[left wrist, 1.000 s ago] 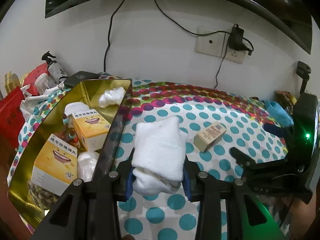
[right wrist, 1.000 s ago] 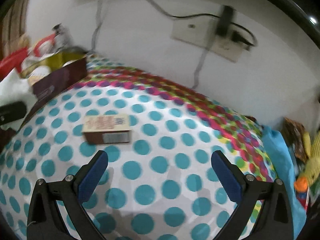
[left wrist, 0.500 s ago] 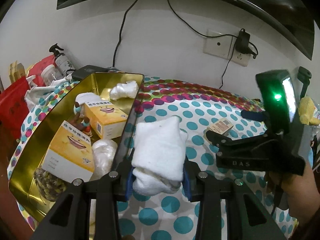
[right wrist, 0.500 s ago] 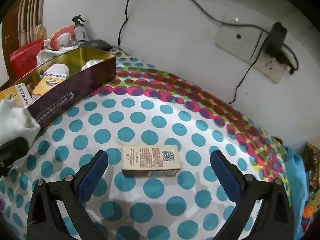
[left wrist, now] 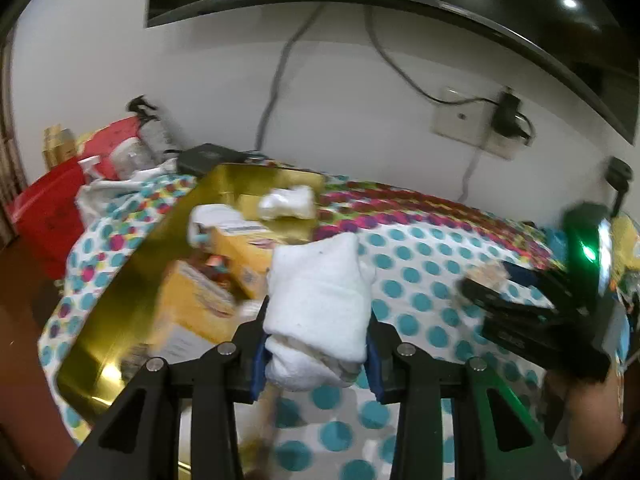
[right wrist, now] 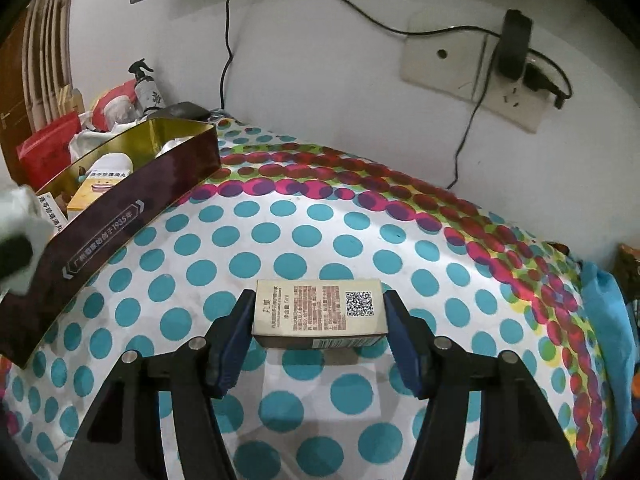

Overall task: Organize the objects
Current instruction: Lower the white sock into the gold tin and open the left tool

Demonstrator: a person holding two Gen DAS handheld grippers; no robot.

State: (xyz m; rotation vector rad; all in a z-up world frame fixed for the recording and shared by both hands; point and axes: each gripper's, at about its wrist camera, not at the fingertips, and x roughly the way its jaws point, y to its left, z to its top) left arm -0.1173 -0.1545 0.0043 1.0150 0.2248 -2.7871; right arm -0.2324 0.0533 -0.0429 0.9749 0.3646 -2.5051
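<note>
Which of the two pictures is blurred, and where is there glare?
Left wrist view: motion blur smears the yellow boxes and the gold tin, whose wall carries a bright glare patch; the white rolled towel in the left gripper stays sharp. Right wrist view: sharp, the small box print legible; fisheye bends the wall.

Bench (right wrist: pixel 304 236) draped in white cloth with teal dots and a pink-and-green dotted band near the wall, gold-lined tin (right wrist: pixel 120 216) with dark outer wall at left, small tan carton (right wrist: pixel 320 312) lying flat mid-cloth, blue fabric (right wrist: pixel 612 312) at right edge
</note>
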